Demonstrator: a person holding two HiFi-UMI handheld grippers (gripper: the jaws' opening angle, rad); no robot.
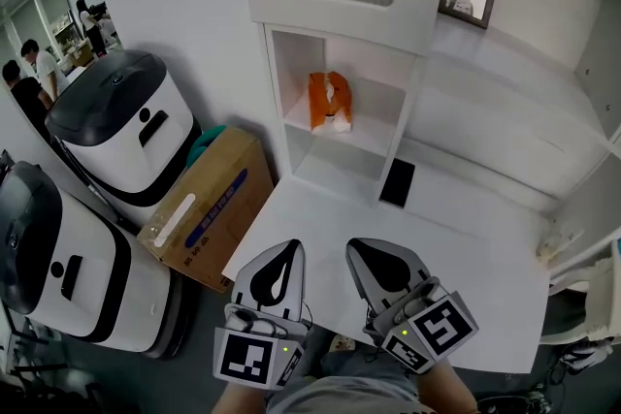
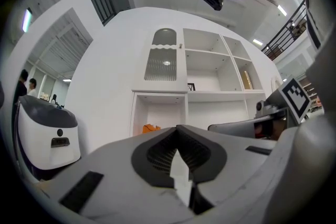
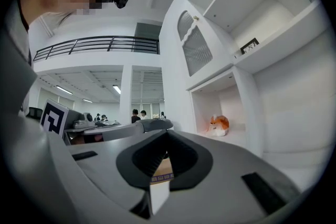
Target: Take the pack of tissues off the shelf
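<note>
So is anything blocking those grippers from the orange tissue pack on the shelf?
Nothing visible does. The tissue pack sits alone in its open cubby; only bare tabletop lies between it and the left gripper and right gripper. A flat black object lies aside.

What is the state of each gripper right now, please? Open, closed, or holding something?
Left gripper: closed, holding nothing.
Right gripper: closed, holding nothing.
</note>
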